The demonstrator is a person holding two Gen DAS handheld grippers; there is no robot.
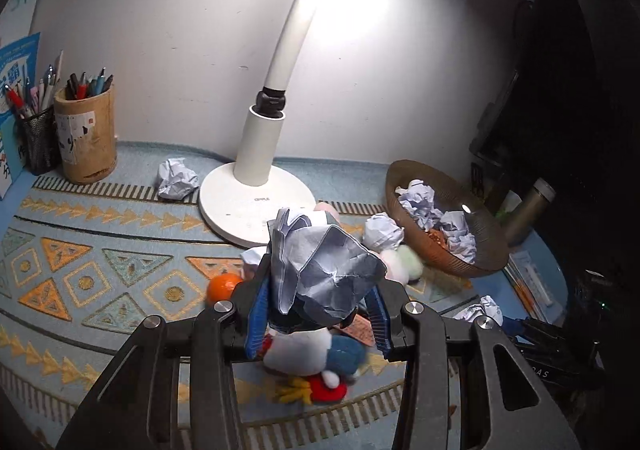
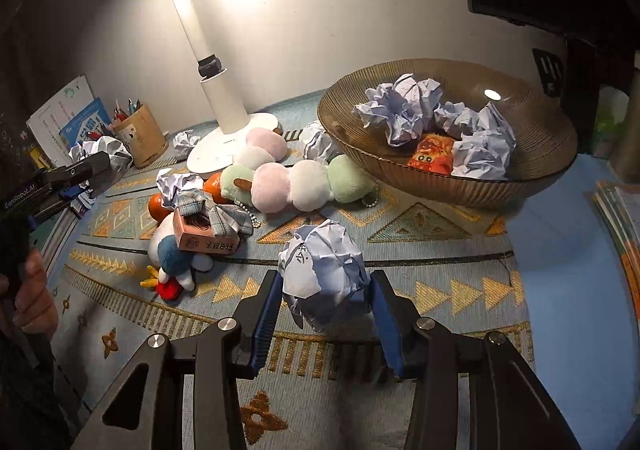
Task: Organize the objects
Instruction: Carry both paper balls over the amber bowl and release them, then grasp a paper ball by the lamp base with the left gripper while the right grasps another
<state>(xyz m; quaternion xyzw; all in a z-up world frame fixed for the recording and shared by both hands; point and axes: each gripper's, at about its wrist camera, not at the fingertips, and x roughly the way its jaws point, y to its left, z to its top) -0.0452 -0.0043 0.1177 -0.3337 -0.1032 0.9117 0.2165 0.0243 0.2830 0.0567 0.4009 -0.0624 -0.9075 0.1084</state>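
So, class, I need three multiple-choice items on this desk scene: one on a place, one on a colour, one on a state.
1. Where does the red-orange snack packet lie?
A. inside the brown ribbed bowl
B. in the bamboo pen cup
C. on the lamp base

2. What colour is the lamp base?
A. black
B. white
C. green

3. What is the left gripper doing?
A. hanging open with nothing in it
B. holding a pen
C. closed on a crumpled paper ball

Answers: 1 A, the packet sits among paper balls within the bowl's rim. 2 B, the round base and post are white. 3 C, the ball sits pinched between its blue pads in the left wrist view.
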